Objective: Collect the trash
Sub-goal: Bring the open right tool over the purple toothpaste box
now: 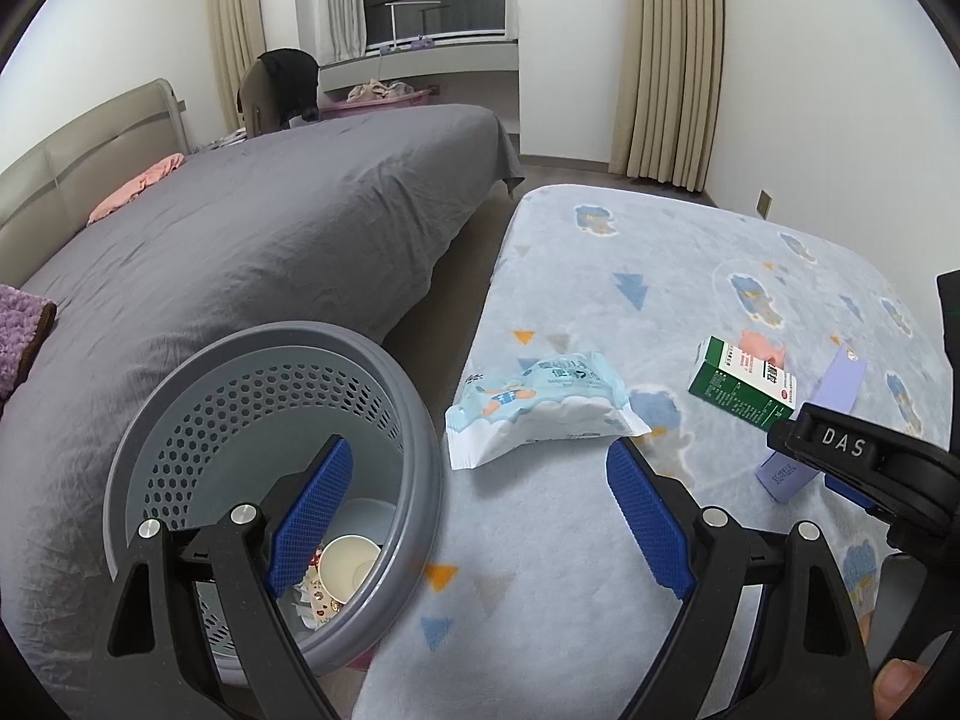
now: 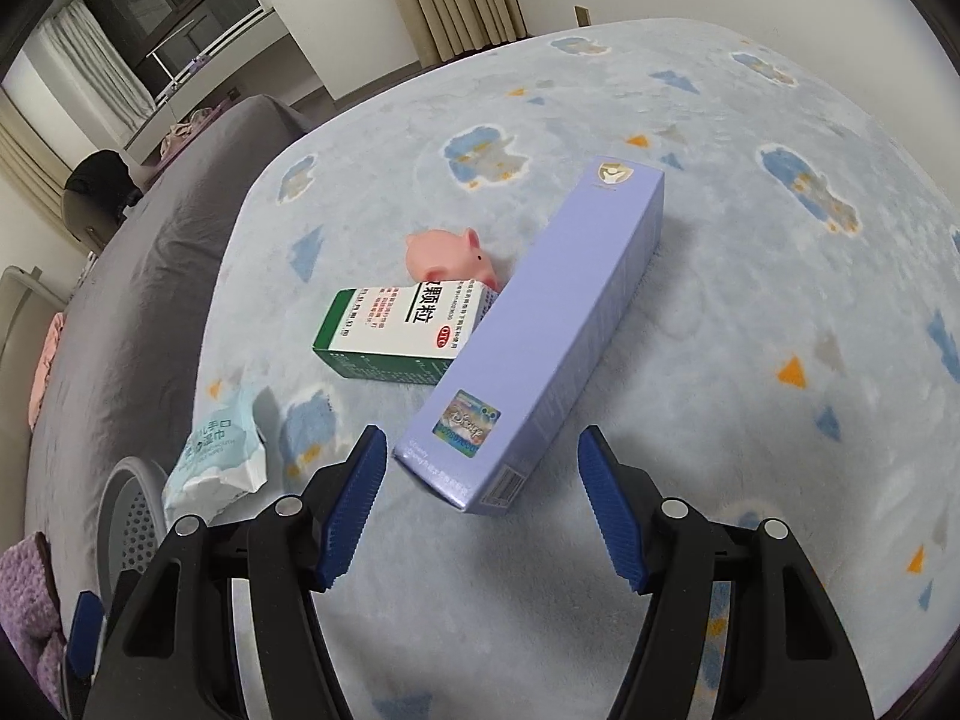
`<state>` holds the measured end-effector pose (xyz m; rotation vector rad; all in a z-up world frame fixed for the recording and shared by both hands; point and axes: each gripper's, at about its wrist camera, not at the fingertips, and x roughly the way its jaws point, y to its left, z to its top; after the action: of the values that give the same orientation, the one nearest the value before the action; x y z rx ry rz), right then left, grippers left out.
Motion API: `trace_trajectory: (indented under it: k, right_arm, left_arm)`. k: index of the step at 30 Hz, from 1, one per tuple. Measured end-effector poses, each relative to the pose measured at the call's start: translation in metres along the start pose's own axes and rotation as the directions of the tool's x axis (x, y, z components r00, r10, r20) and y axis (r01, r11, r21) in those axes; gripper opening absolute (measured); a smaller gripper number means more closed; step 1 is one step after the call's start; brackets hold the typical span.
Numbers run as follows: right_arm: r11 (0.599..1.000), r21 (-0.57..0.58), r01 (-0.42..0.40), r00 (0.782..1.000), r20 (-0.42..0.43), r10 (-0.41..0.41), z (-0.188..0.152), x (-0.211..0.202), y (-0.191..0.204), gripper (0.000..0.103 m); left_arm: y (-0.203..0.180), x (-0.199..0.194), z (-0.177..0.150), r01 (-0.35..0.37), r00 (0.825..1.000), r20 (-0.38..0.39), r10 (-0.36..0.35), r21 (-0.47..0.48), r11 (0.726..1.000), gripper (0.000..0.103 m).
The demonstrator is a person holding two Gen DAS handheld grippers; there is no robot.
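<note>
Your left gripper [image 1: 480,510] hangs spread and empty, one blue pad over the round grey perforated plastic bin [image 1: 270,468], the other over the pale blue patterned fleece blanket [image 1: 630,276]. A white paper cup [image 1: 348,564] already lies in that bin, which stands between the blanket and the grey-sheeted bed [image 1: 270,228]. A light blue wet-wipe packet [image 1: 540,408] lies just ahead of you near the blanket's edge. Your right gripper [image 2: 483,504] is also released, empty, just short of the long lilac cardboard box [image 2: 552,348]. That box leans on a green-and-white medicine carton [image 2: 390,330], with a pink rubber pig toy [image 2: 450,252] behind both.
</note>
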<state>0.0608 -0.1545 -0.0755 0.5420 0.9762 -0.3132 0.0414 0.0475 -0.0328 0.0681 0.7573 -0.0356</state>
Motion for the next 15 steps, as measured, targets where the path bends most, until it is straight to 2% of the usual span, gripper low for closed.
trace_trajectory:
  k: [6, 10, 15]
  right_arm:
    - [1.000, -0.004, -0.003, 1.000, 0.019, 0.004, -0.003, -0.011, -0.024, 0.064]
    - [0.999, -0.038, 0.027, 0.998, 0.053, -0.025, -0.007, -0.026, -0.041, 0.064]
    - [0.999, 0.005, 0.036, 0.999, 0.031, -0.036, -0.007, -0.031, -0.073, 0.064]
  left_arm:
    - [-0.002, -0.001, 0.000, 0.001, 1.000, 0.003, -0.001, 0.005, 1.000, 0.085]
    - [-0.005, -0.001, 0.001, 0.000, 1.000, 0.003, 0.000, 0.010, 1.000, 0.085]
    - [-0.012, -0.001, 0.001, 0.000, 1.000, 0.007, 0.000, 0.021, 1.000, 0.085]
